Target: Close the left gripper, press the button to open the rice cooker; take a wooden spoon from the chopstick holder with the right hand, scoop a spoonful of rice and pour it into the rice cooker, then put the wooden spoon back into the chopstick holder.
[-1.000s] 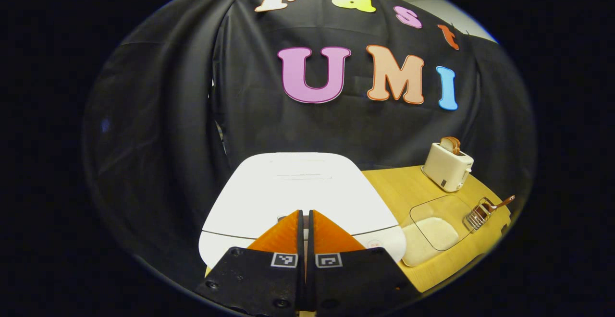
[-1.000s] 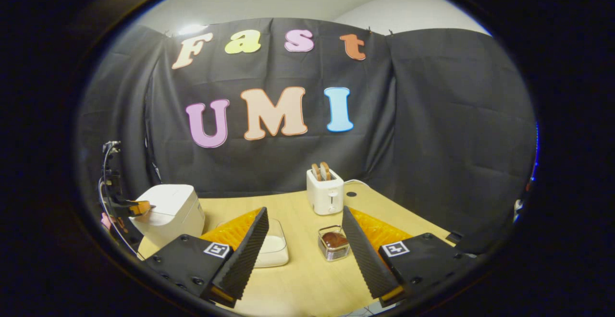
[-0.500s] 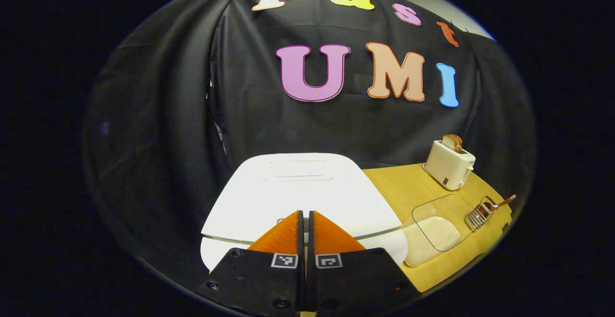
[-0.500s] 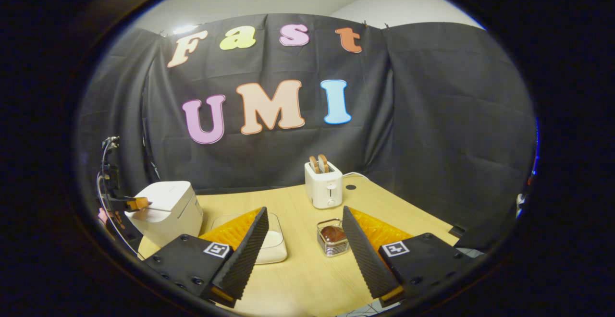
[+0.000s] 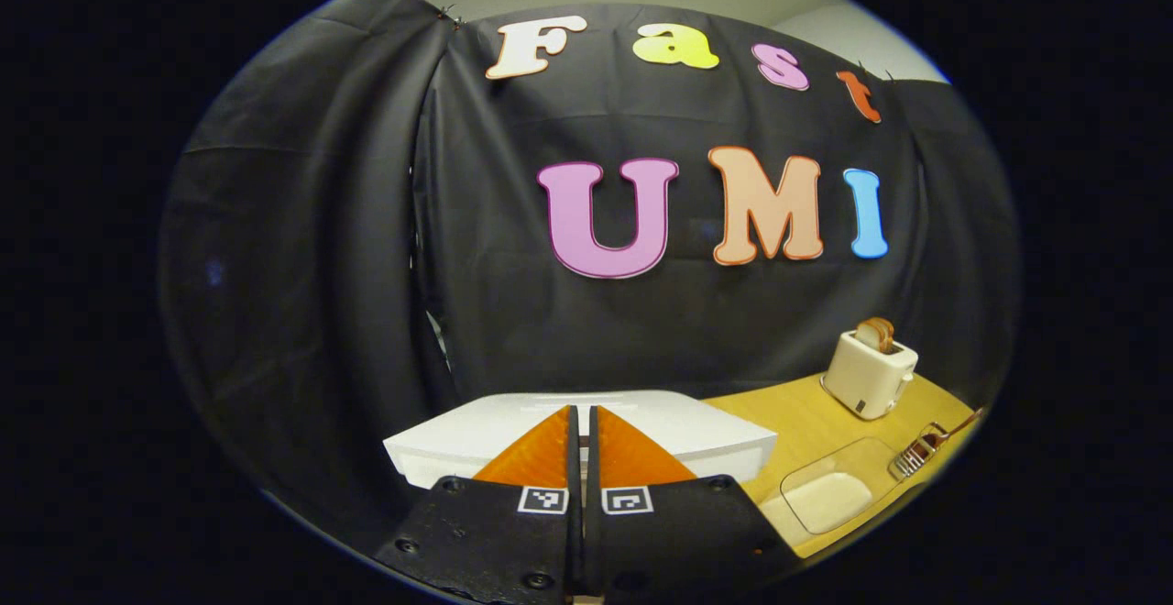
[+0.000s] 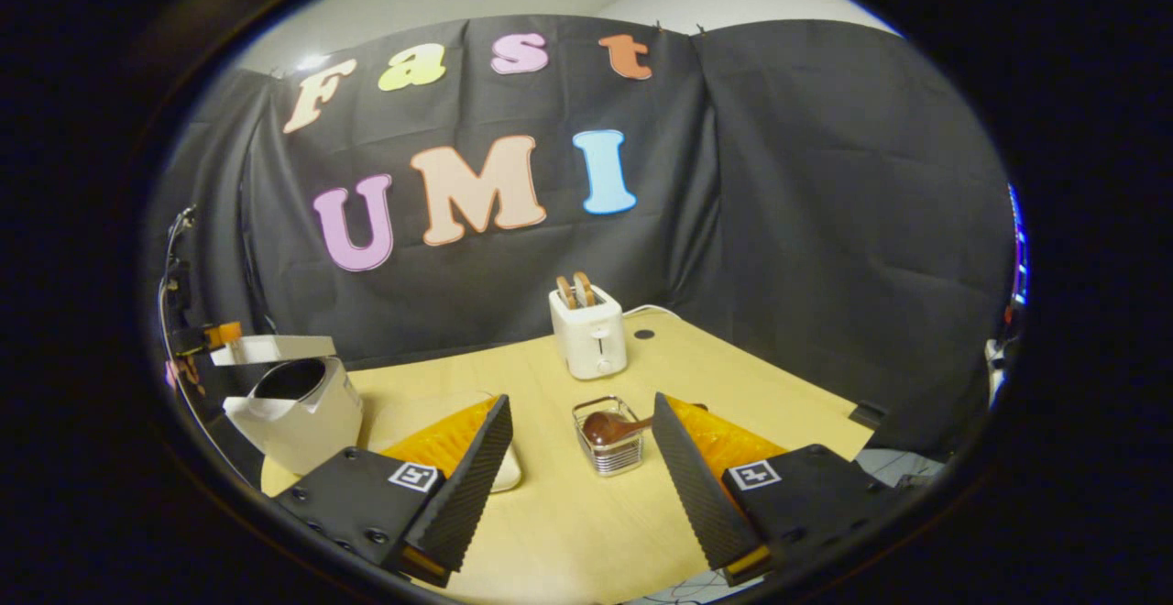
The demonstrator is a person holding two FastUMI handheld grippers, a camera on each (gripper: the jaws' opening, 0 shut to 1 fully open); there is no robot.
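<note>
The white rice cooker [image 6: 298, 422] stands at the table's left end with its lid [image 6: 273, 348] raised and the dark pot showing. In the left gripper view that lid [image 5: 678, 431] lies nearly edge-on just past my left gripper [image 5: 582, 409], which is shut with nothing between its fingers. The left gripper [image 6: 218, 336] shows small beside the raised lid. My right gripper [image 6: 581, 403] is open above the table, a short way before the wire chopstick holder [image 6: 608, 445]. A wooden spoon [image 6: 607, 425] lies in the holder, handle pointing right. A clear rice container [image 5: 829, 500] sits beside the cooker.
A white toaster [image 6: 589, 339] with bread slices stands at the back of the wooden table [image 6: 568, 532]. The rice container [image 6: 403, 411] is partly hidden behind one right finger. Black cloth closes the back and sides. The table's front edge is near.
The cooker's lid has swung up from flat to raised. My left gripper has risen with it, staying shut. The right gripper has moved closer to the chopstick holder.
</note>
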